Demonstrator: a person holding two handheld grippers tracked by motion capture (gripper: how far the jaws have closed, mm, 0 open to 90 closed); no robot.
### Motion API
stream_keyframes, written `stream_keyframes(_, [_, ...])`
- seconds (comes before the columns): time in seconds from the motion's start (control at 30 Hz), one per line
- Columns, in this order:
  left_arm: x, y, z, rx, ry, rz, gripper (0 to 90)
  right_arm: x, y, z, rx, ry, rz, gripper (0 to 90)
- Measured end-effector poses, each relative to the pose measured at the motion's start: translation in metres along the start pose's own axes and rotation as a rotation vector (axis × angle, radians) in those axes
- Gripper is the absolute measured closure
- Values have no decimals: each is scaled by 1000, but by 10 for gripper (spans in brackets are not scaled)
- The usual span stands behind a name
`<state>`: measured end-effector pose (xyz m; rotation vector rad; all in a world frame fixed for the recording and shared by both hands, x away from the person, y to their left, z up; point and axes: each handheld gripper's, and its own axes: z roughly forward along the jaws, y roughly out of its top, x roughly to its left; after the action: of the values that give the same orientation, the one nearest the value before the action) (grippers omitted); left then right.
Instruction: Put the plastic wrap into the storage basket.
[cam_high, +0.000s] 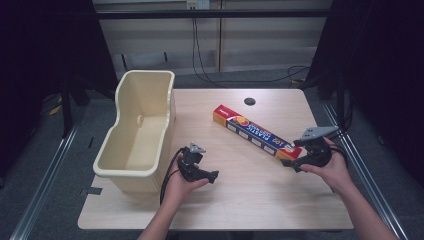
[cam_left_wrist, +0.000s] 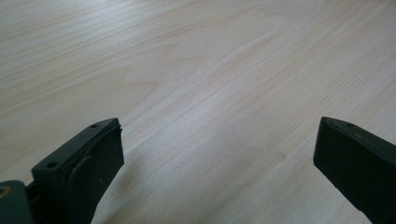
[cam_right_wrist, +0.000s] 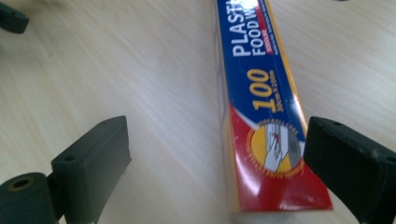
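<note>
Blue-red wrap box (cam_high: 256, 132) lies diagonal, near end between right gripper (cam_right_wrist: 215, 163) open jaws (ungripped); left gripper (cam_left_wrist: 219, 154) open.

Wood table (cam_high: 240, 200): cream bin (cam_high: 137, 132), wrap box (cam_high: 256, 133).

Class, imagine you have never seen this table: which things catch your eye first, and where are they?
The bright blue, red and orange wrap box lies slantwise on the table, right of the middle. Its near end sits between the open jaws of the right gripper, not yet clamped. At the left edge stands a big cream tub, and the left gripper hovers open beside it.
</note>
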<state>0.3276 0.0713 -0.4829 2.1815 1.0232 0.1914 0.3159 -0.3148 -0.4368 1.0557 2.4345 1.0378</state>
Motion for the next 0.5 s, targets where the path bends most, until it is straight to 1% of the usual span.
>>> stream_keyframes(0.03, [0, 0, 1, 0, -6, 3, 14, -1, 4, 2, 0, -8, 3, 71])
stream_keyframes(0.1, [0, -1, 2, 10, 1, 4, 18, -3, 11, 7, 5, -2, 5, 78])
stream_keyframes(0.17, [0, -2, 3, 20, -2, 6, 18, -4, 19, 12, 10, -14, -1, 79])
stream_keyframes(0.2, [0, -2, 4, 28, -2, 6, 18, -6, 23, 16, 1, -13, -2, 88])
stream_keyframes(0.23, [0, -2, 4, 30, -4, 13, 18, -7, 26, 19, 3, -14, 3, 90])
stream_keyframes(0.27, [0, -2, 4, 37, -6, 23, 18, -8, 30, 22, 11, -21, 2, 91])
stream_keyframes(0.3, [0, -2, 4, 36, -11, 24, 18, -10, 34, 25, 13, -15, 3, 90])
stream_keyframes(0.33, [-1, -2, 5, 37, -14, 26, 18, -10, 37, 29, 19, -29, 1, 91])
stream_keyframes(0.37, [-1, -2, 5, 42, -11, 27, 18, -11, 40, 33, 28, -28, -3, 91])
stream_keyframes(0.4, [-2, -2, 6, 46, -15, 30, 18, -12, 43, 36, 39, -41, -14, 91])
stream_keyframes(0.5, [-2, -3, 7, 44, -20, 31, 18, -16, 48, 48, 53, -36, -3, 93])
